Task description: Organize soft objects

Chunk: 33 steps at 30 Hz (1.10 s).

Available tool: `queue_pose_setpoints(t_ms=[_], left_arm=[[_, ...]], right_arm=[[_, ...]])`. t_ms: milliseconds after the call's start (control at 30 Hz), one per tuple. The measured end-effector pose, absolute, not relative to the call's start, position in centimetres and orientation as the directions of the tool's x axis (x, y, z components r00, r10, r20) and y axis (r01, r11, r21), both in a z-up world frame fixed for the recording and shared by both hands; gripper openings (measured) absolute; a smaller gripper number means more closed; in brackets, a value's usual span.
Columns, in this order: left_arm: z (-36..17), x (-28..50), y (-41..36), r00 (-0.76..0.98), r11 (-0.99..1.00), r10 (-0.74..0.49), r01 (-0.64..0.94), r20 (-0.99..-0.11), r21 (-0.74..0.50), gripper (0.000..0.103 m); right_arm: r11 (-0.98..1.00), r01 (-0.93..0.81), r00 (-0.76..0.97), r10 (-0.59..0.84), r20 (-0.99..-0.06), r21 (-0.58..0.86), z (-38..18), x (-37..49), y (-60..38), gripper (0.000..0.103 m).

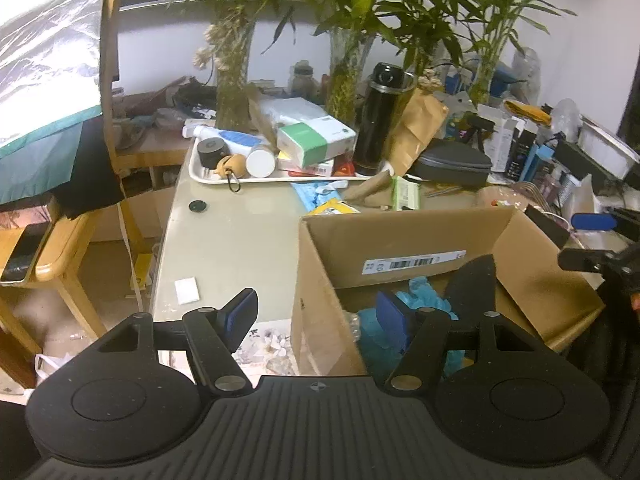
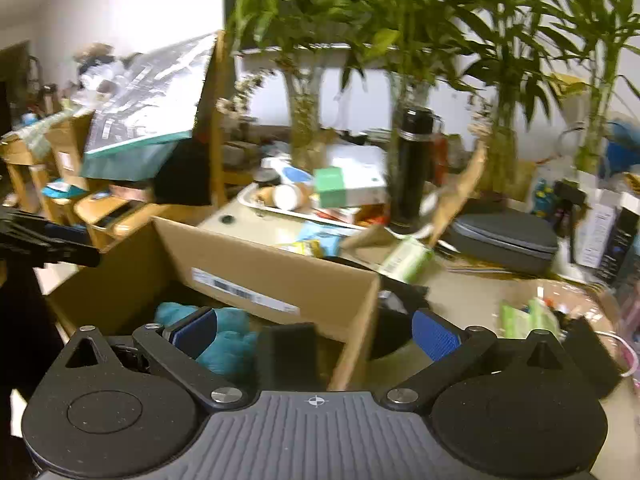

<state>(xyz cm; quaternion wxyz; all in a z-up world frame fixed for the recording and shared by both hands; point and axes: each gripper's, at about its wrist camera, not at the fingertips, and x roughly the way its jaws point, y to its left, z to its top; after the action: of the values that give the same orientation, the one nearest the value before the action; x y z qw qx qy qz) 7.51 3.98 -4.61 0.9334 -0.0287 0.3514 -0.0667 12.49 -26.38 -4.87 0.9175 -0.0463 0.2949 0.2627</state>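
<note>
Box [image 1: 404,240]: holds teal cloth [image 1: 424,300] and black sponge [image 1: 474,284]; both look light, squashy; pinch mid-body.
Left gripper [image 1: 316,314]: half open, empty.
Right gripper [image 2: 316,330]: spread wide, empty.

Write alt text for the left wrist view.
The open left gripper hovers over the near left wall of a cardboard box holding teal soft items and a black foam piece. Behind it, a cluttered desk carries a tray, black flask and plants.
</note>
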Motion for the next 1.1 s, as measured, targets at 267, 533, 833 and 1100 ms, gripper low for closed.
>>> queue_pose_setpoints(t_ms=[267, 533, 833, 1100], left_arm=[[-4.4, 8.2, 3.3, 0.729, 0.990, -0.143, 0.116, -0.669, -0.085, 0.065], [-3.6, 10.7, 3.0, 0.727, 0.989, -0.137, 0.143, -0.672, -0.046, 0.065], [-3.0, 14.2, 2.9, 0.761, 0.984, -0.143, 0.177, -0.633, -0.011, 0.065], [-3.5, 17.6, 3.6, 0.769, 0.986, -0.143, 0.168, -0.623, -0.018, 0.065]], right_arm=[[0.872, -0.489, 0.691, 0.400, -0.602, 0.019, -5.2, 13.2, -25.8, 0.103], [0.887, -0.456, 0.674, 0.396, -0.623, 0.071, -5.3, 16.2, -26.3, 0.103], [0.904, -0.392, 0.686, 0.412, -0.599, 0.173, -6.0, 20.7, -28.0, 0.103], [0.910, -0.303, 0.669, 0.414, -0.618, 0.282, -8.3, 24.8, -29.7, 0.103]])
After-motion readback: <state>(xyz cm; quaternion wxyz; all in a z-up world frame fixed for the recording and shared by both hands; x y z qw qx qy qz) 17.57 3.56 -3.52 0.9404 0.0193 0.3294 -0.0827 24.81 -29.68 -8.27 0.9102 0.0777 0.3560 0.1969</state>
